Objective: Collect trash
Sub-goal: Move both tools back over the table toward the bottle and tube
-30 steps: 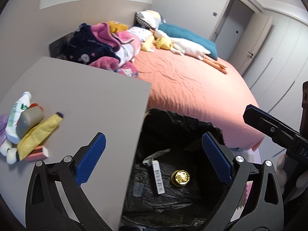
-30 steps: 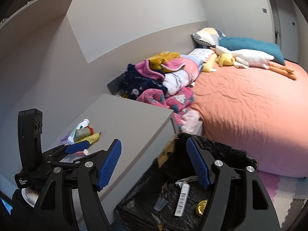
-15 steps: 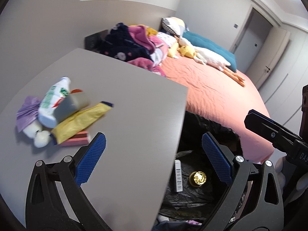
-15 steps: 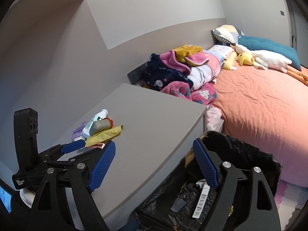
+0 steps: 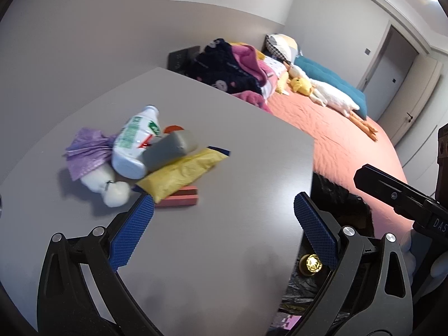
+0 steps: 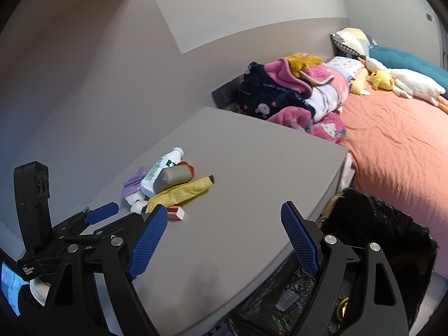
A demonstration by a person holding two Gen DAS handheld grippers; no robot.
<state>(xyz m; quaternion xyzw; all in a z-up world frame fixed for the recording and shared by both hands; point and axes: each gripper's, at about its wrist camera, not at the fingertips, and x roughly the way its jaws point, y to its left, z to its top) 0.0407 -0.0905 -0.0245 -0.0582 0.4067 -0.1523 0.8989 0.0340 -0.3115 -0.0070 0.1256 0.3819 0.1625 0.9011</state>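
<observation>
A heap of trash lies on the grey table: a white bottle, a grey tube, a yellow wrapper, a pink block, purple paper and a white lump. My left gripper is open and empty, just near of the heap. My right gripper is open and empty over the table's near part, the heap ahead to its left. The bin with a black bag stands right of the table, with trash inside.
An orange bed lies beyond the bin, with piled clothes, pillows and a plush goose. A grey wall runs along the table's left side. Doors are at the far right.
Both grippers have swung left and up from over the bin to over the table. The trash heap is now closer and more central. Both stay open.
</observation>
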